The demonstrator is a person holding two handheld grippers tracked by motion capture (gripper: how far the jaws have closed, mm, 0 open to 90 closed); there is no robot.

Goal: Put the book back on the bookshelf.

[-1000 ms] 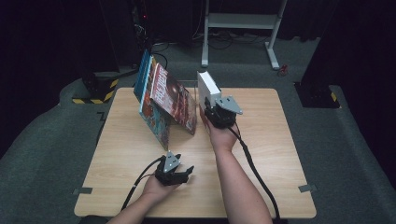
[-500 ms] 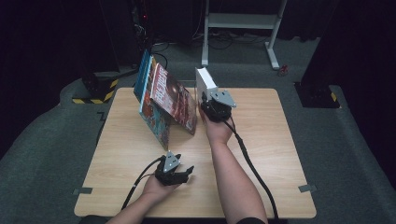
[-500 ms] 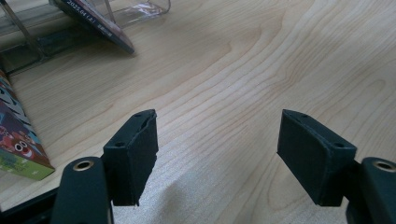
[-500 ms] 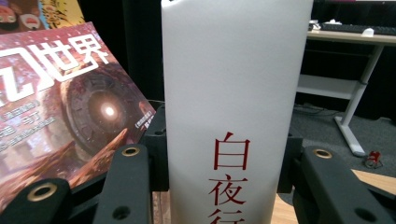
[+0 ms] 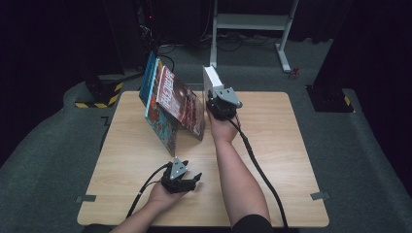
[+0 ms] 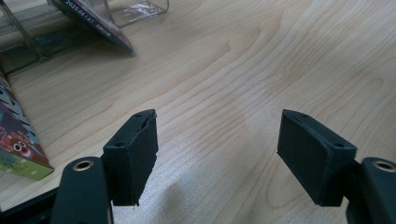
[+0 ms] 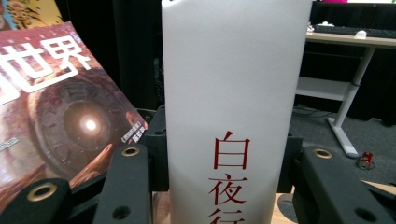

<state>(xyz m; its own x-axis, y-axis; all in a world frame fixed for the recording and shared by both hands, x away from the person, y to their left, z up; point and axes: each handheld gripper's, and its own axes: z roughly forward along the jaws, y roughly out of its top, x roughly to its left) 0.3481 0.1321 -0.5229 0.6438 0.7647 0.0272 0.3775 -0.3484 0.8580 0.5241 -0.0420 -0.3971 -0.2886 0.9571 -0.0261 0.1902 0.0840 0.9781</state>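
My right gripper [image 5: 214,100] is shut on a thick white book [image 5: 212,81], held upright at the back middle of the wooden table [image 5: 282,145]. In the right gripper view the book's white spine [image 7: 233,93] with red characters stands between the two jaws. Just left of it, a red magazine [image 5: 180,103] leans with other books [image 5: 149,82] against a clear stand. The same magazine cover [image 7: 60,107] is close beside the spine. My left gripper [image 5: 192,180] rests near the front edge, open, with bare wood between its pads [image 6: 133,156].
A colourful book [image 6: 18,140] lies at the left of the left gripper view, with a clear acrylic stand [image 6: 140,7] farther back. Beyond the table are a white desk frame [image 5: 252,24] and dark floor. A cable [image 5: 262,170] trails across the right half.
My right gripper has carried the white book a little to the left, closer to the leaning magazine. The left gripper has stayed put.
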